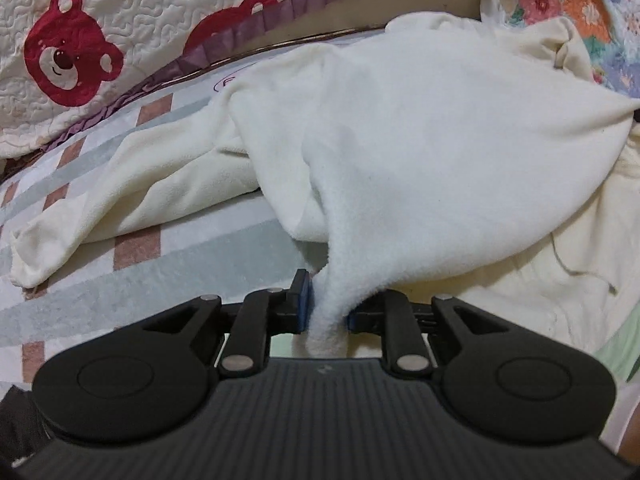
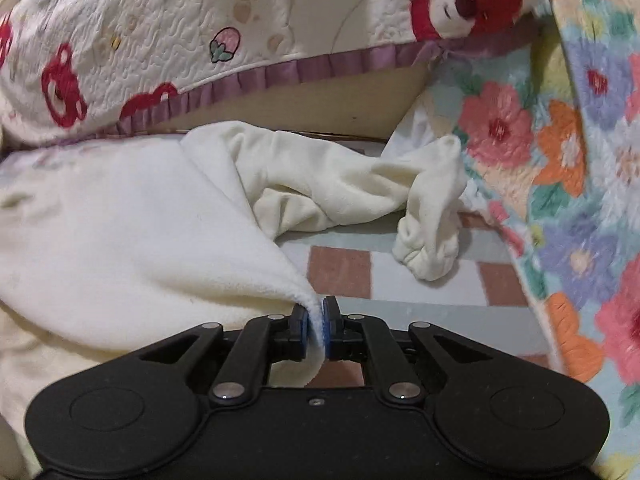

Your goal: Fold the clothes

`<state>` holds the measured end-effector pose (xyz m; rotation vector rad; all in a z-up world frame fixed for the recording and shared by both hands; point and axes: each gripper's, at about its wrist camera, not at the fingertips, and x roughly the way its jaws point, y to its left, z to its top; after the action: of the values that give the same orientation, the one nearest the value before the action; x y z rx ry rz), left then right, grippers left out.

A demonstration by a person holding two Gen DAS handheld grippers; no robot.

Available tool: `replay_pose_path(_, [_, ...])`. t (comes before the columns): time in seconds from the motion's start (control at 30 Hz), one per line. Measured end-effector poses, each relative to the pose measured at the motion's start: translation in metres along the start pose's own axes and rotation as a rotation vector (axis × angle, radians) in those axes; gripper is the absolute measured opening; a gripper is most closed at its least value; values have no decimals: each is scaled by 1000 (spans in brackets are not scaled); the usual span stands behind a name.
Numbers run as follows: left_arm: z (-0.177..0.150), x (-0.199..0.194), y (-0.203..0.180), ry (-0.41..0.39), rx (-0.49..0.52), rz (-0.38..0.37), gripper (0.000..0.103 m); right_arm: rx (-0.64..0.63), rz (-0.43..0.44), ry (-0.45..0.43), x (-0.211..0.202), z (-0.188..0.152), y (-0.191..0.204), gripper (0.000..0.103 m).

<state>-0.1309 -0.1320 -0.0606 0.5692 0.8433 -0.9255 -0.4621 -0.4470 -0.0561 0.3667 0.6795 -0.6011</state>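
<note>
One cream garment (image 1: 420,140) lay on the checked sheet (image 1: 80,292), its two sleeves trailing out to either side. Two grippers held its raised edge: the left gripper (image 1: 325,312) and the right gripper (image 2: 318,326) each had jaws pinching a fold of it. Two quilts, one with bears (image 2: 120,40) and one floral (image 2: 580,160), lay behind.

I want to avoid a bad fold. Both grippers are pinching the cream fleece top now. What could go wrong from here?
1. The right gripper pinches only a thin edge of the cream fleece top, so the fabric may slip out when pulled.
2. The right sleeve lies bunched against the floral blanket; it may drag or stay crumpled inside the fold.
3. The left gripper holds a twisted tail of fabric, so the fold line may come out uneven.
</note>
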Motion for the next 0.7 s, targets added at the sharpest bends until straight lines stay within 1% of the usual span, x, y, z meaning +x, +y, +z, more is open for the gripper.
replay_pose_path(0.03, [0,1,2,0,-11,-10,20,20,20,2,0,0,-1,16])
replay_pose_path(0.07, [-1,2,3,3,-24,-21,22,39,40,4,-1,-1,-3,16])
replay_pose_path(0.1, [-1,4,4,10,-37,-27,24,59,59,5,-1,-1,-4,20])
replay_pose_path(0.17, [-3,9,7,29,-62,-21,38,98,99,9,-2,-2,-7,36])
replay_pose_path(0.27, [-3,13,9,42,-82,-28,42,157,158,18,-2,-5,-12,42])
replay_pose_path(0.3, [-3,14,10,46,-89,-35,42,176,174,39,0,-13,-13,44])
replay_pose_path(0.33, [-4,14,10,50,-95,-42,45,193,190,60,1,-20,-13,50])
replay_pose_path(0.37, [-4,15,10,53,-101,-48,45,207,205,78,3,-27,-13,54])
replay_pose_path(0.4, [-5,16,10,57,-103,-52,45,216,215,96,5,-36,-12,54])
replay_pose_path(0.43, [-5,16,9,62,-101,-53,46,216,214,111,8,-41,-10,54])
replay_pose_path(0.5, [-6,19,5,81,-87,-61,52,214,212,139,13,-51,-6,59])
replay_pose_path(0.53, [-7,22,2,101,-75,-66,61,213,210,153,16,-56,-4,61])
replay_pose_path(0.57, [-8,25,-3,120,-51,-63,66,210,208,166,18,-61,-1,63])
replay_pose_path(0.63, [-11,30,-14,150,8,-48,66,187,184,182,22,-65,4,66])
replay_pose_path(0.67, [-11,30,-18,148,26,-31,66,181,161,189,24,-66,6,66])
replay_pose_path(0.7, [-11,29,-20,139,38,-9,66,200,145,188,26,-68,5,67])
